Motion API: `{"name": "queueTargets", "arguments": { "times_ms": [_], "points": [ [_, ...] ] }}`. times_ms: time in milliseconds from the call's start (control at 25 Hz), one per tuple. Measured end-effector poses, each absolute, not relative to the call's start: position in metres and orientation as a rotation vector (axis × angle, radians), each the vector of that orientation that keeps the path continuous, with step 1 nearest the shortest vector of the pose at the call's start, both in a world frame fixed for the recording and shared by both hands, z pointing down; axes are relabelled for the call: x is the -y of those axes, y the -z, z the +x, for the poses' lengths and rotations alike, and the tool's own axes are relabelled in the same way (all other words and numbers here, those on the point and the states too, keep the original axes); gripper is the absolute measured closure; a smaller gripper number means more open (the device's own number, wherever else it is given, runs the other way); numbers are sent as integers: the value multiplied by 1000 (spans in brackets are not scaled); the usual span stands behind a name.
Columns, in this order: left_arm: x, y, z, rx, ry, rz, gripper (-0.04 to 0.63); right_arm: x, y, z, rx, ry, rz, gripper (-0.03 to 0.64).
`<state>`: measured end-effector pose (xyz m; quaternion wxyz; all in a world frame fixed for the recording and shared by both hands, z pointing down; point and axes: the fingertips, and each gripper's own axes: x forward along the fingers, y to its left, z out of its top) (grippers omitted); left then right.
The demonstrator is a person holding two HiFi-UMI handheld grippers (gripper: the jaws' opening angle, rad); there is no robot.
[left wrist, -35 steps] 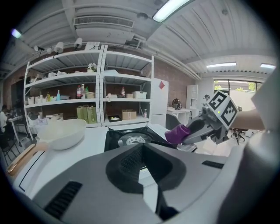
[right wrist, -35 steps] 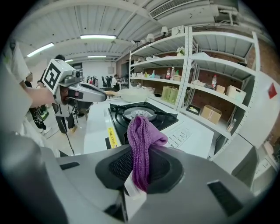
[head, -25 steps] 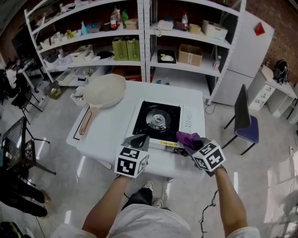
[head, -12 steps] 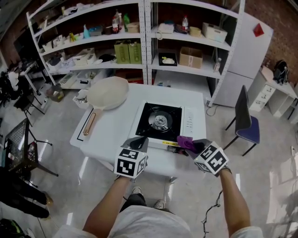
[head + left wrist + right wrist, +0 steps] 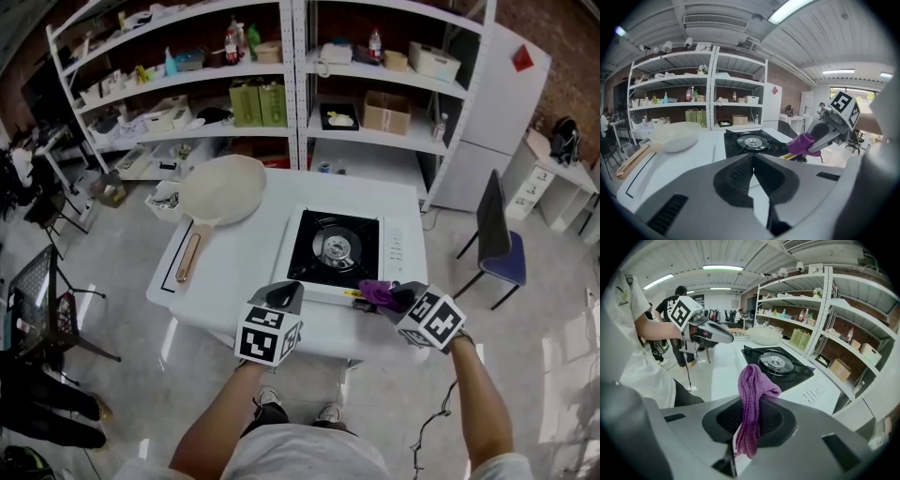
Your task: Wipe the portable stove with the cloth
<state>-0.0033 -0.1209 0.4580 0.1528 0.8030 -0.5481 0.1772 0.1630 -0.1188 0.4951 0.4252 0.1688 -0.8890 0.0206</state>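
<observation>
Just off the front right corner of the portable stove (image 5: 337, 251), my right gripper (image 5: 389, 296) has its jaws clamped on the purple cloth (image 5: 751, 399). The cloth is pinched across its middle, so one bunched end stands up past the jaw tips toward the stove and the other end hangs down behind them. I judge this hold is meant to leave a soft wad out front for pressing on the stove top. That wad sits at the stove's front rim and, as far as I can tell, is not touching the black burner plate, so the wiping looks not yet begun.

My left gripper (image 5: 283, 291) hovers in front of the stove's near left corner, jaws pressed together on nothing. It is probably placed there to steady the stove's body while the cloth rubs. Left of the stove, on the same white table (image 5: 234, 272), lies a cream frying pan (image 5: 223, 187) with a wooden handle, well apart from both grippers.
</observation>
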Motion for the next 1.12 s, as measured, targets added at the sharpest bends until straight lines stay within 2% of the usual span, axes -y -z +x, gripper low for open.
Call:
{"name": "queueTargets", "arguments": {
  "times_ms": [1120],
  "points": [
    [130,-475,-86,1444,-507,2348,590,113,-500,39,2190,-47,350,552]
  ]
}}
